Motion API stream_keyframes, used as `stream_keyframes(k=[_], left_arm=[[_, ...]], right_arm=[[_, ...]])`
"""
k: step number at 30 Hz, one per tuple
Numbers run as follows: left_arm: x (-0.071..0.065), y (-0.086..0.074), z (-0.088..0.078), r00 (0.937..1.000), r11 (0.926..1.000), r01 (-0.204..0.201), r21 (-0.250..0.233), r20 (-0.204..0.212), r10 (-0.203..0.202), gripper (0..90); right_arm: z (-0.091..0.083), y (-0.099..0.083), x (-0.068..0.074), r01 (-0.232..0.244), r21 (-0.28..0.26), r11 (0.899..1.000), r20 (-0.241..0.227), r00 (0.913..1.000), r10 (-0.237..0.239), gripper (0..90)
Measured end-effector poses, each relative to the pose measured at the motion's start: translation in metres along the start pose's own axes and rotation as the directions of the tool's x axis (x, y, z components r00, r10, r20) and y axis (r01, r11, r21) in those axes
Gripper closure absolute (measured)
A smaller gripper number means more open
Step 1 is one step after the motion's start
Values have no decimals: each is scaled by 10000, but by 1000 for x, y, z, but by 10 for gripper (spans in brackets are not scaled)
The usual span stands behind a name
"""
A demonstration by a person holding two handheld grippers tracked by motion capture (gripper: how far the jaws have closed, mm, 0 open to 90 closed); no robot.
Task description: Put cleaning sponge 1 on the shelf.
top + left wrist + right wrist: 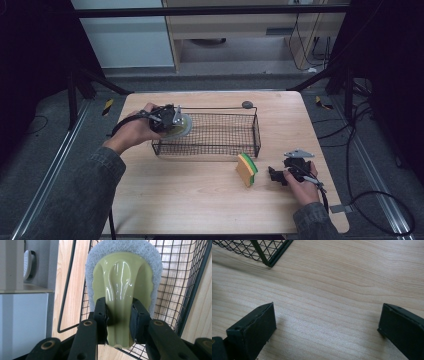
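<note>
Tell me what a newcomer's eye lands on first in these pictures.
First, the pale green scrubber with its white pad, pinched by its handle in the left claw at the left end of the black wire basket. Next, the orange and green sponge standing on the wooden table in front of the basket, beside the open right claw.

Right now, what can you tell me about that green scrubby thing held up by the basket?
The pale green glossy plastic scrubber with a white fuzzy pad has a smooth, shiny moulded handle with a raised ridge down its middle. The white fibrous pad rings its wide rounded end like a border. The left gripper is shut on the narrow handle end, its black fingers pressing from both sides. It hangs in the air at the left end of the black wire mesh basket, over its rim, pad end toward the mesh.
</note>
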State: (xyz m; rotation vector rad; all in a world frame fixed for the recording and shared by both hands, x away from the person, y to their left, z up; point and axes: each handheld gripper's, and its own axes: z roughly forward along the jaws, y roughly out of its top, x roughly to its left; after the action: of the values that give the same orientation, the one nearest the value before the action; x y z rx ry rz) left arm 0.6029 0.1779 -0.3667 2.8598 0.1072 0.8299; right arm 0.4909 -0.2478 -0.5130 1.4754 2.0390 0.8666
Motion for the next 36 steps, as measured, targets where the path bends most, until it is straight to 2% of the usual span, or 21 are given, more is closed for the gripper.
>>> stream_keyframes(k=[21, 36], left_arm=[[-1, -8, 23, 9985, 9990, 446, -11, 314, -445, 702], [-6, -4, 34, 9978, 9991, 384, 173, 542, -393, 701]], right_arm=[[0, 0, 1, -43, -1, 10000, -46, 10000, 43, 13], [0, 0, 2, -50, 18, 10000, -75, 10000, 50, 13]])
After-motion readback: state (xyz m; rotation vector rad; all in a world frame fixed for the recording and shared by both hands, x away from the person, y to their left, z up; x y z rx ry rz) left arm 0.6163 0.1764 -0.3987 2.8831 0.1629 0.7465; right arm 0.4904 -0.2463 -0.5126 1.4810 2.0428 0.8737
